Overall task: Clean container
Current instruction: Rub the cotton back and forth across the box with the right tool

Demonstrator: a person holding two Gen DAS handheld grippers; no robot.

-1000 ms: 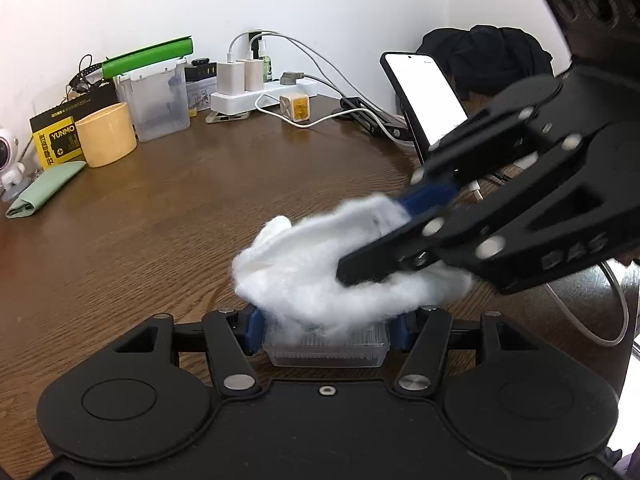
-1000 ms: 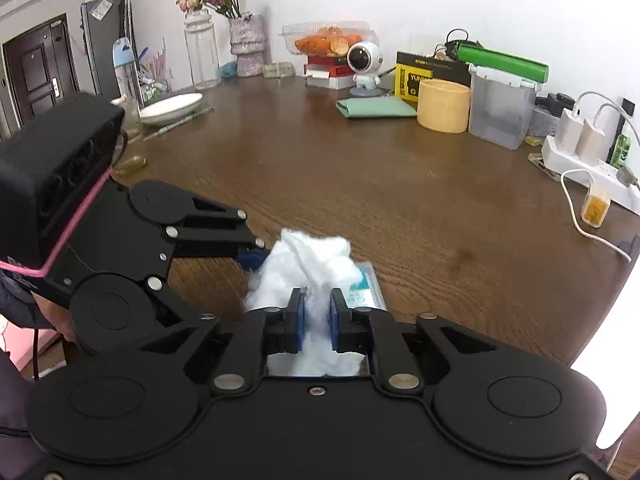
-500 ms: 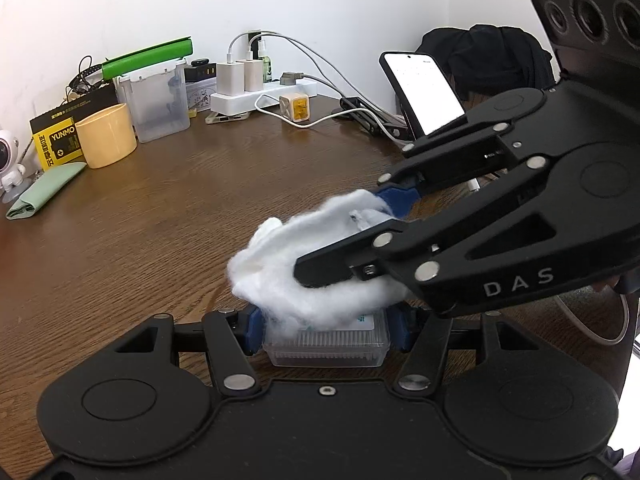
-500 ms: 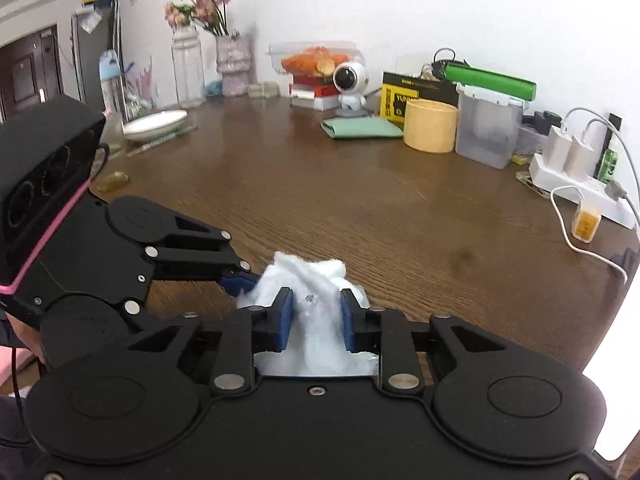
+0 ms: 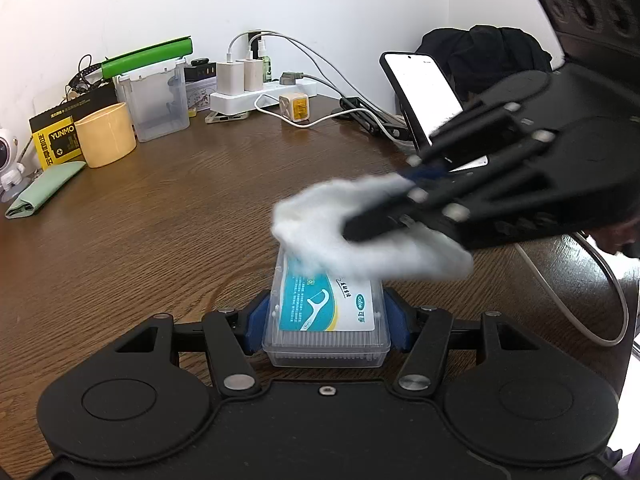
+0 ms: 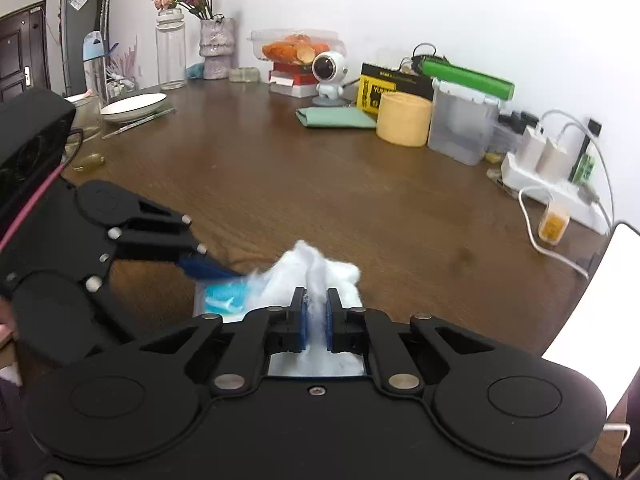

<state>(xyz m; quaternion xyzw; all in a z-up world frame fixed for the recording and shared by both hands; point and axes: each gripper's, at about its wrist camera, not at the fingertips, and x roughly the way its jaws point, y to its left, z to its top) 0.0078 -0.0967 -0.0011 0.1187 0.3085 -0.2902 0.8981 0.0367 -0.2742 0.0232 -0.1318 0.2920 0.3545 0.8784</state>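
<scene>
- The cotton wad (image 5: pixel 360 232) hides your box's (image 5: pixel 326 320) far end.
- Your left gripper (image 5: pixel 326 314) clamps that clear, blue-labelled box.
- Your right gripper (image 6: pixel 316 312) pinches the cotton.

Bright, even room light; fisheye bends the edges (corners go dark); the cotton wad (image 5: pixel 372 232) is motion-blurred.

Container (image 5: pixel 326 320): small clear plastic box, lid shut, teal-and-white floss-pick label facing up; lies flat on the near part of the wooden table.
Wad (image 5: pixel 360 232): white, fluffy cotton; rests on the container's far right end, overhanging to the right.
</scene>
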